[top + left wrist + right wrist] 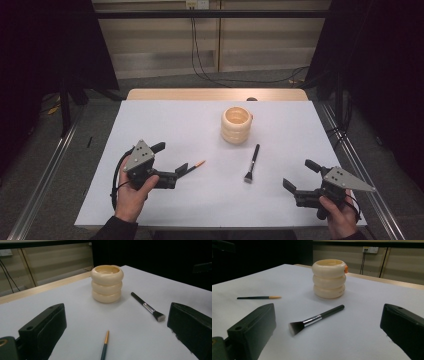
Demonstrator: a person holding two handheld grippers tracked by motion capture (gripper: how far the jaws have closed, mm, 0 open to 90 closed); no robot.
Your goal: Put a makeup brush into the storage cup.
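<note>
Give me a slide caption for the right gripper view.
Open black gripper facing a black-handled flat brush, with a cream ribbed holder behind and a thin orange-tipped brush at left.

thin brush (pixel 104 346) handle cut off at bottom edge, orange tab (pixel 346 269) on holder (pixel 329 278) half hidden

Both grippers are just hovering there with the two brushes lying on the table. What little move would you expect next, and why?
Probably the left gripper eases forward over the thin brush and shuts on it. Its jaws stand open, the brush's dark handle lies just ahead between them, and the cream holder stands empty beyond. The right gripper, also open, sits farther from the flat brush.
</note>
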